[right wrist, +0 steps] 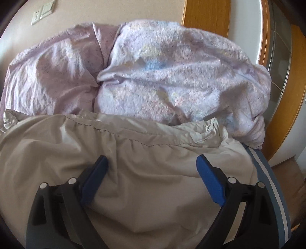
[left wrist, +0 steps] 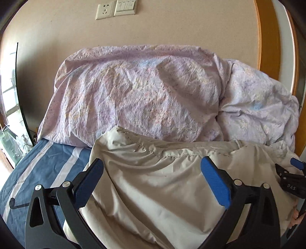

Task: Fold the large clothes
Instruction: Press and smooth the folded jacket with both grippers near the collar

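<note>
A pale beige garment (left wrist: 145, 193) lies spread on the bed, its stitched hem toward the piled bedding. My left gripper (left wrist: 152, 162) hovers over the garment's left part with its blue pads wide apart and nothing pinched between them. In the right wrist view the same garment (right wrist: 57, 153) fills the lower half. My right gripper (right wrist: 152, 159) is open above it, and no cloth is caught in its jaws. The right gripper (left wrist: 294, 172) also shows at the right edge of the left wrist view, with a hand (left wrist: 295, 217) below it.
A crumpled lilac floral duvet (left wrist: 137, 92) is heaped just behind the garment, against the beige wall. A blue sheet with white stripes (left wrist: 38, 168) covers the bed. Wooden trim (right wrist: 206, 17) stands at the right, a glass tank (left wrist: 9, 141) at the far left.
</note>
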`<state>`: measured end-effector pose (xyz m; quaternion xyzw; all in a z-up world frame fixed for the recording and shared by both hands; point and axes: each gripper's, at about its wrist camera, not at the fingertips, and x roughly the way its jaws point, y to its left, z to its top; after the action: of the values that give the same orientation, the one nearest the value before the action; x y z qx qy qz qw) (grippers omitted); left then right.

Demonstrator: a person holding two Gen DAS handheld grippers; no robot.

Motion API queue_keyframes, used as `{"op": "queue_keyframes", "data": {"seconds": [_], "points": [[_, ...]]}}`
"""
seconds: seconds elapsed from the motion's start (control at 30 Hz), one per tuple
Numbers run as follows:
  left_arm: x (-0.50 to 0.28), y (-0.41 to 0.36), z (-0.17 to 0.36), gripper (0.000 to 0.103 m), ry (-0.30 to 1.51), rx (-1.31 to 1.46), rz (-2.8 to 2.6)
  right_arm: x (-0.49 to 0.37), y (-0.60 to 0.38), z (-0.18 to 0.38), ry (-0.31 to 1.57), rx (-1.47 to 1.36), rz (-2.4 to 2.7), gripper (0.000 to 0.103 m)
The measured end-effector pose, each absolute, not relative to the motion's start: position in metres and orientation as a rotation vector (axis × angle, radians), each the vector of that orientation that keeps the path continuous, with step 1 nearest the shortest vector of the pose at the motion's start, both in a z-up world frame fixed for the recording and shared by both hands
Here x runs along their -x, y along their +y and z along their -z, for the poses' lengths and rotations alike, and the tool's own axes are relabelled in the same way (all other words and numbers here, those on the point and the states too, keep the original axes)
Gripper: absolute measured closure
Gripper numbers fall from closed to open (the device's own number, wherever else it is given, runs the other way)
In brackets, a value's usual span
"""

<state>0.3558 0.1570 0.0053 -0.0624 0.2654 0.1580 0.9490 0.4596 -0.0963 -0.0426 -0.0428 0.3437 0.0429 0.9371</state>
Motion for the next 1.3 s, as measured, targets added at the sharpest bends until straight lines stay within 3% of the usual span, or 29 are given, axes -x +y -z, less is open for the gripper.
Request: {"op": "queue_keyframes", "data": {"seconds": [0.13, 0.57, 0.77, 0.9, 1.0, 1.3], "points": [[-0.375, 0.18, 0.028, 0.001, 0.663, 0.207, -0.371, -0.474, -0.099, 0.07, 0.771, 0.037, -0.098, 0.006], [-0.399, 0.19, 0.062, 0.001, 0.717, 0.204, -0.409, -0.49, -0.107, 0.096, 0.831, -0.05, -0.16, 0.002], [-0.403, 0.182, 0.058, 0.001, 0.769, 0.138, -0.44, -0.488, -0.109, 0.091, 0.876, -0.012, -0.158, 0.002], [-0.389, 0.178, 0.034, 0.001, 0.713, 0.07, -0.448, -0.462, -0.126, 0.056, 0.7, 0.086, -0.101, 0.002], [-0.391, 0.185, 0.027, 0.001, 0.701, 0.076, -0.459, -0.474, -0.155, 0.048, 0.708, 0.051, -0.03, 0.002], [-0.404, 0.217, 0.052, 0.001, 0.761, 0.181, -0.46, -0.508, -0.201, 0.092, 0.821, -0.133, 0.023, 0.002]]}}
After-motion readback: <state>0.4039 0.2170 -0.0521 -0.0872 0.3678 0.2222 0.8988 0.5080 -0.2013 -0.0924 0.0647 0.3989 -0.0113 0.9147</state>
